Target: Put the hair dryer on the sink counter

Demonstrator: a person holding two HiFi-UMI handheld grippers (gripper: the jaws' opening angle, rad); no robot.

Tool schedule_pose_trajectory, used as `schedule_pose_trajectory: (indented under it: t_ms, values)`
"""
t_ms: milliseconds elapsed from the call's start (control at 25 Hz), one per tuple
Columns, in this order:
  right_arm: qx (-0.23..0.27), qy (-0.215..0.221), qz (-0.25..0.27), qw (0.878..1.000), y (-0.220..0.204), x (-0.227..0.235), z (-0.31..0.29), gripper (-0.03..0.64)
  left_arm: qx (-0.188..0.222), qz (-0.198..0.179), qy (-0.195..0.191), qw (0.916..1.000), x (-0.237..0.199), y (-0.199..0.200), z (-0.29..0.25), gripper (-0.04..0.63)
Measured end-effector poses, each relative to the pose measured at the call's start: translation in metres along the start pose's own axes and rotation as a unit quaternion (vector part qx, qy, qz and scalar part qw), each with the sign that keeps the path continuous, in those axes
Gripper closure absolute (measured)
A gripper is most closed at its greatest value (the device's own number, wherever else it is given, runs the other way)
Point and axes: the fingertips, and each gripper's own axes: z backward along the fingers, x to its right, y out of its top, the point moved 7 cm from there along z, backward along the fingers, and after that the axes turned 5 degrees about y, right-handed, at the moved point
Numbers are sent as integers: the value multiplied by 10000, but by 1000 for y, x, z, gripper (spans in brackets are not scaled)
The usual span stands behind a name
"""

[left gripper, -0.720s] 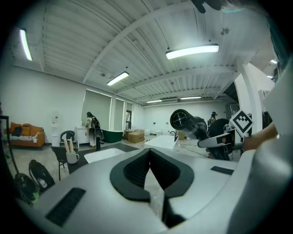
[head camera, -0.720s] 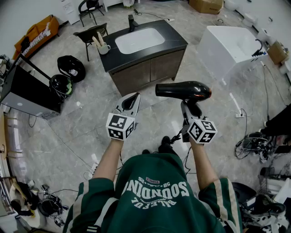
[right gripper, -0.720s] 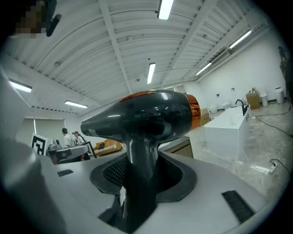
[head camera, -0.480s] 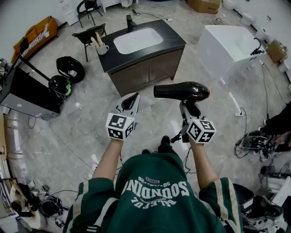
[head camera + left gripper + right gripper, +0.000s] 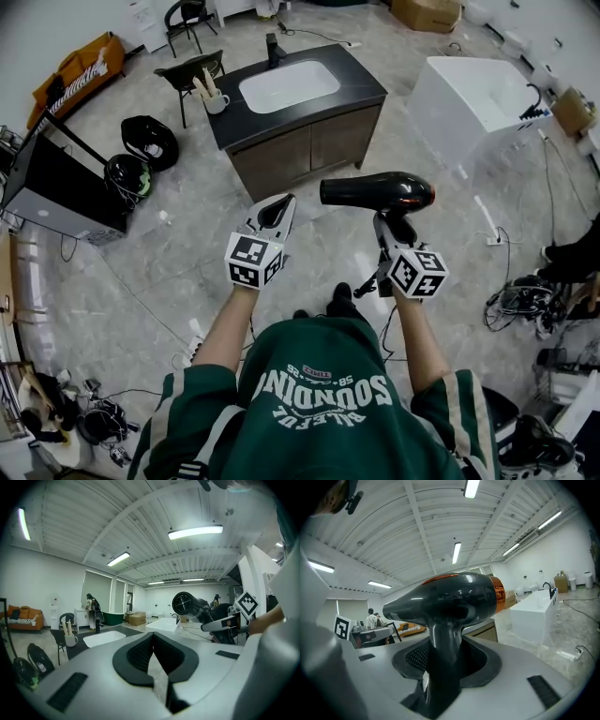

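Head view looks steeply down on a person standing on the marble floor point(image 5: 187, 253), well apart from the sink counter point(image 5: 361, 86), with a gripper in each hand. The right gripper point(image 5: 392, 228) is clenched on the handle of the black hair dryer point(image 5: 380, 190). The right gripper view bears this out: the handle stands upright between the two dark pads, and the barrel lies across above them with an orange band near its rear end. The dryer is therefore in the air over the floor, between the person and the cabinet front, with its nozzle turned toward the person's left. The left gripper point(image 5: 277, 208) carries nothing; in the left gripper view its pads meet at the tips, with only floor showing in the gap behind them. On the dark counter top sit a white basin point(image 5: 288, 85), a faucet point(image 5: 273, 45) at the back edge and a mug point(image 5: 215, 99) holding a few upright sticks at the left end. No dryer lies there. By this evidence the pick-up is done, while the carry to the counter and the setting-down are left. The bare strip right of the basin looks like the readiest spot.
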Motion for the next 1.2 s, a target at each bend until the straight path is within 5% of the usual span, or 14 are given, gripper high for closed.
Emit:
schedule_pose_trajectory:
  t_ms: [1200]
  values:
    - [-285,353,-32,9990,39,60,-69,423,-140,238,339,9990,-15,12,-84,584]
